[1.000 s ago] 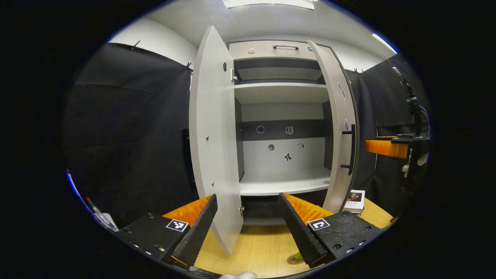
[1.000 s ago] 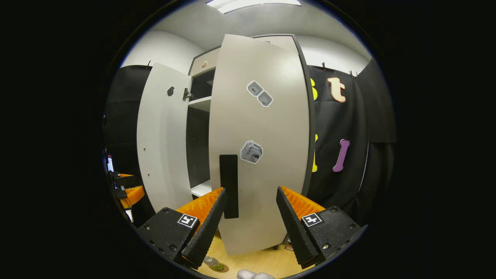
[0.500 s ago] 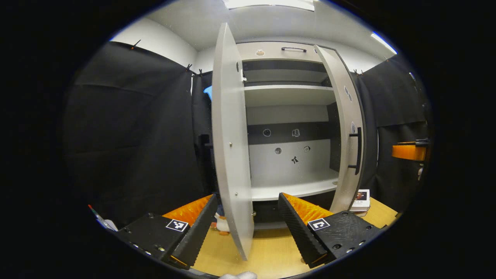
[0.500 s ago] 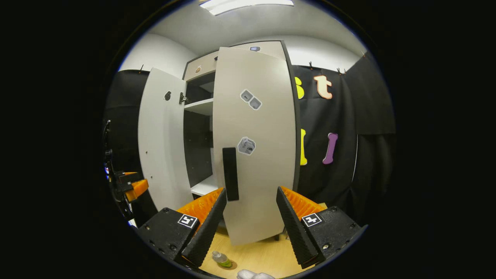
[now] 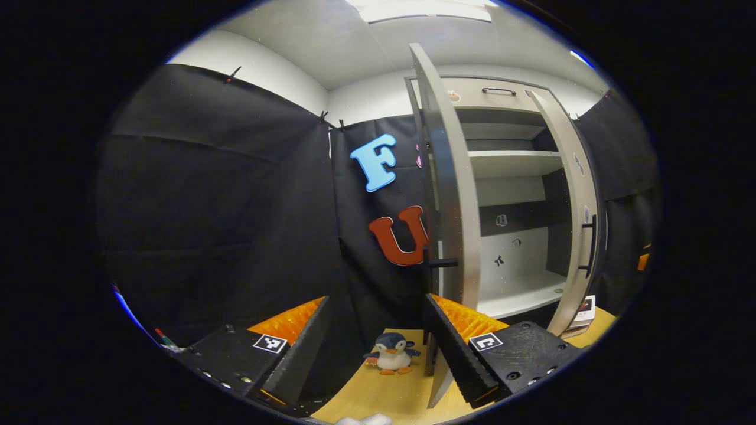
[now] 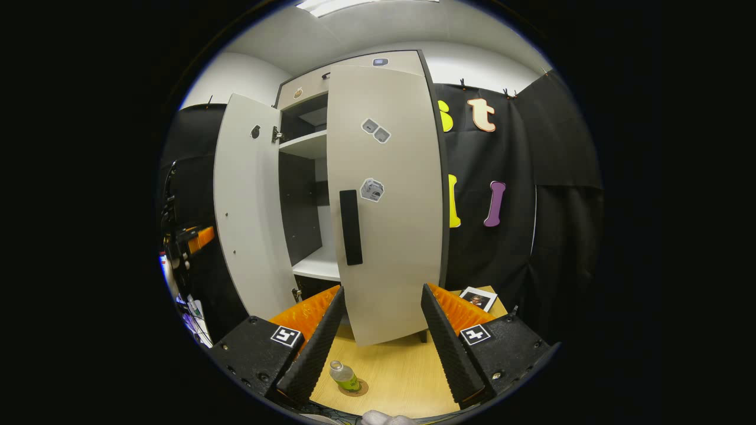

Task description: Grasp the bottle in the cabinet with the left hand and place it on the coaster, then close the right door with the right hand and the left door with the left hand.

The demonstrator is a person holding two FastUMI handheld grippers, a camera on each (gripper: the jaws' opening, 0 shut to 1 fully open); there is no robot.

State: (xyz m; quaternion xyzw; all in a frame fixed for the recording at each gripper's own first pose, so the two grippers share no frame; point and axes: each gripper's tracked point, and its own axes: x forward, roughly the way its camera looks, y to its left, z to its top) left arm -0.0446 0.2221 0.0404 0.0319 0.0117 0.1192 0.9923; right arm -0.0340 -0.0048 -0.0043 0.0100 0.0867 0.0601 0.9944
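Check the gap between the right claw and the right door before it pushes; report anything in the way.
Nothing visible blocks it. The right claw faces the right door directly, with only bare tabletop between. The bottle on its coaster stands low, left of that line.

The cabinet doors are looking pale grey, the table light wood, and the bottle's bottom green.

The left gripper view faces the cabinet edge-on from its left; the right gripper view faces the right door frontally; both share the cabinet interior.
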